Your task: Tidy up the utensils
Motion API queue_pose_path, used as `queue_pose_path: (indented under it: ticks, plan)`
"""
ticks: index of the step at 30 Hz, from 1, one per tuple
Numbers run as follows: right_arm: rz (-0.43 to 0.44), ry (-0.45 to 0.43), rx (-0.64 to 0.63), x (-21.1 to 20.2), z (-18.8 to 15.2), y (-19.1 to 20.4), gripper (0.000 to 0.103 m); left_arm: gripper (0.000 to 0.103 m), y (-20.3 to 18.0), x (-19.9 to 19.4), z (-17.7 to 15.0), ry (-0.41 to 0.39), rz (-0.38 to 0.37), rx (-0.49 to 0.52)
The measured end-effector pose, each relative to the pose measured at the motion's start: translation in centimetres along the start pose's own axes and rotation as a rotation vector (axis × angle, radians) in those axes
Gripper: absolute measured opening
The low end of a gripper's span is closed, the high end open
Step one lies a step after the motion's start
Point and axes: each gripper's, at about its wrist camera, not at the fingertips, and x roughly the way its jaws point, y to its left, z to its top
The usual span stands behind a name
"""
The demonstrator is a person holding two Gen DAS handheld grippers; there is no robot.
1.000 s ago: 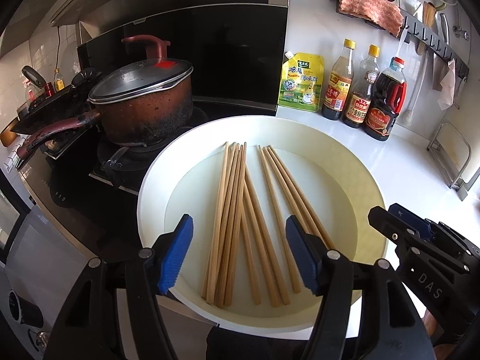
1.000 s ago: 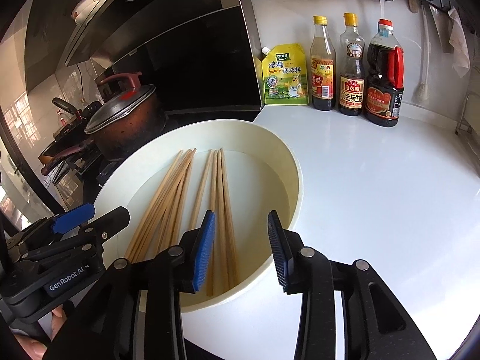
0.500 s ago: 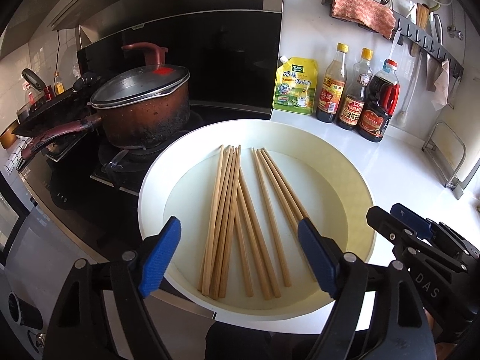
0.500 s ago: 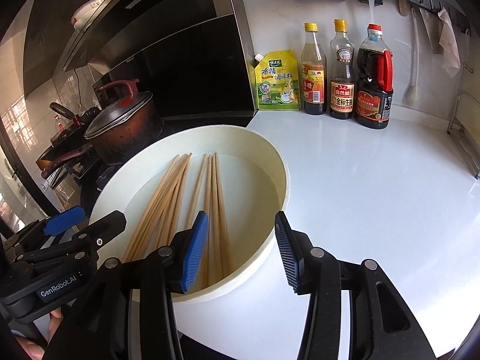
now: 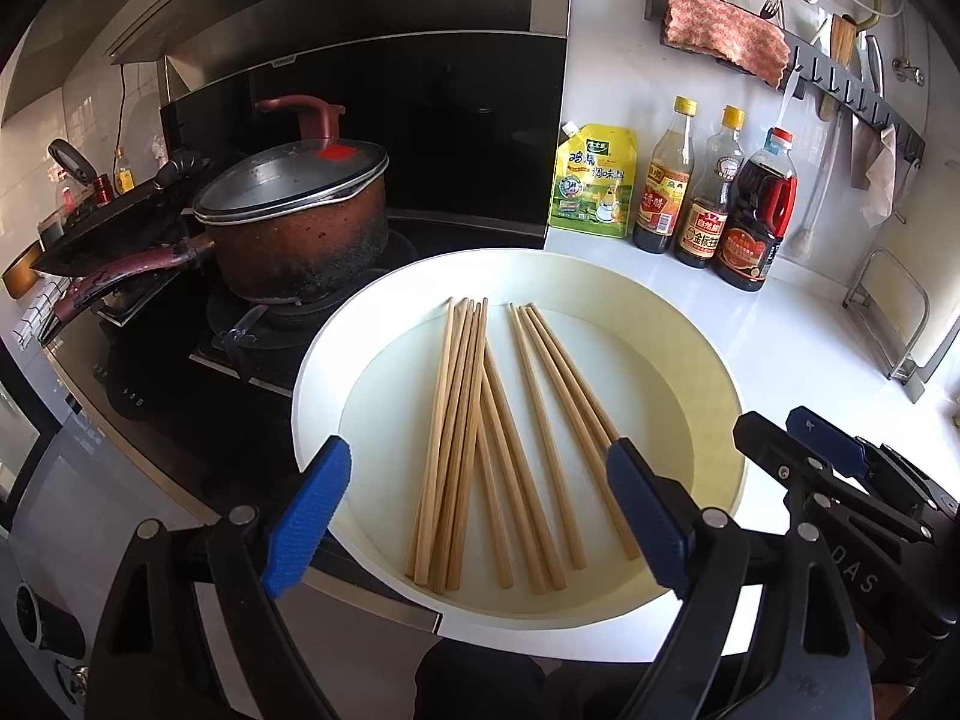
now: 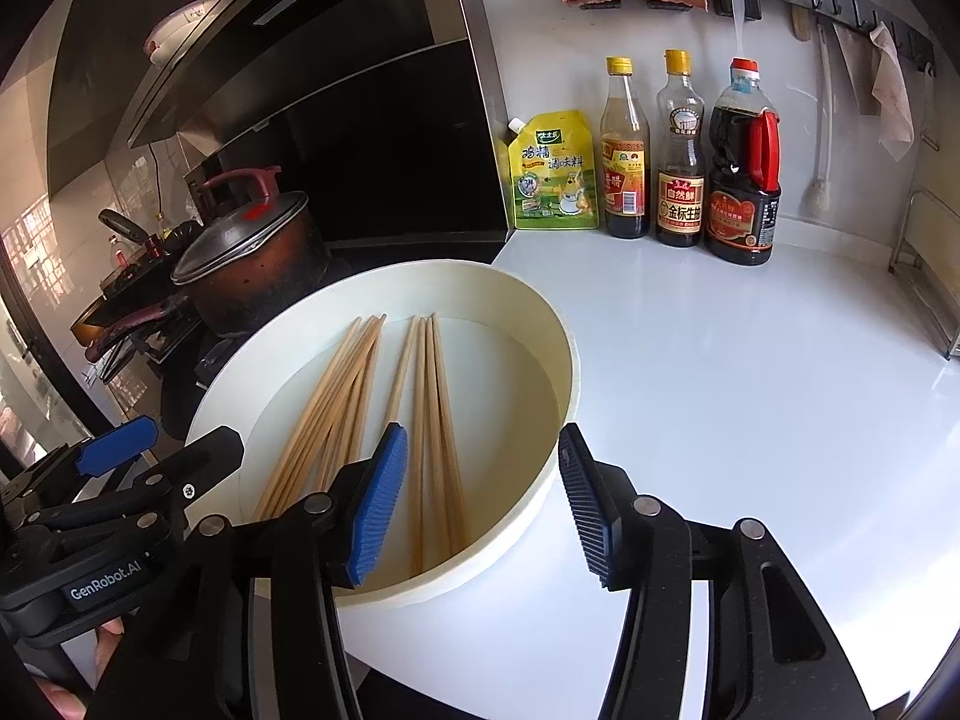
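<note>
Stove side, far left: lidded pot [image 5: 288,228], not involved. Left gripper [image 5: 477,516]: jaws opening, nearly full width, holding nothing, poised over the near rim. White basin [image 5: 690,324] on the desk [image 6: 750,390]: wooden chopsticks [image 5: 474,438] lie loose inside in two fans. Right gripper [image 6: 480,504]: jaws opening, about half width, empty. Advice: descend along the sticks' length, gather one aligned bundle, and close squarely across it.
</note>
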Motion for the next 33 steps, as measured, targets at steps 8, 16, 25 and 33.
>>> queue_pose_path:
  ticks: [8, 16, 25, 33]
  plan:
    - [0.002, 0.003, 0.000, -0.07, -0.17, -0.15, 0.054, 0.097, -0.11, -0.35, 0.12, -0.003, 0.034, 0.000]
    - [-0.003, 0.005, 0.001, -0.25, -0.51, -0.20, 0.054, 0.097, 0.06, -0.25, 0.11, 0.005, 0.035, -0.001]
    - [-0.005, 0.009, -0.005, -0.23, -0.53, 0.03, 0.054, 0.097, 0.06, -0.34, 0.26, 0.008, 0.044, 0.004]
    - [-0.002, 0.008, -0.008, -0.31, -0.42, 0.21, 0.054, 0.097, 0.80, -0.27, 0.49, 0.011, 0.033, -0.030]
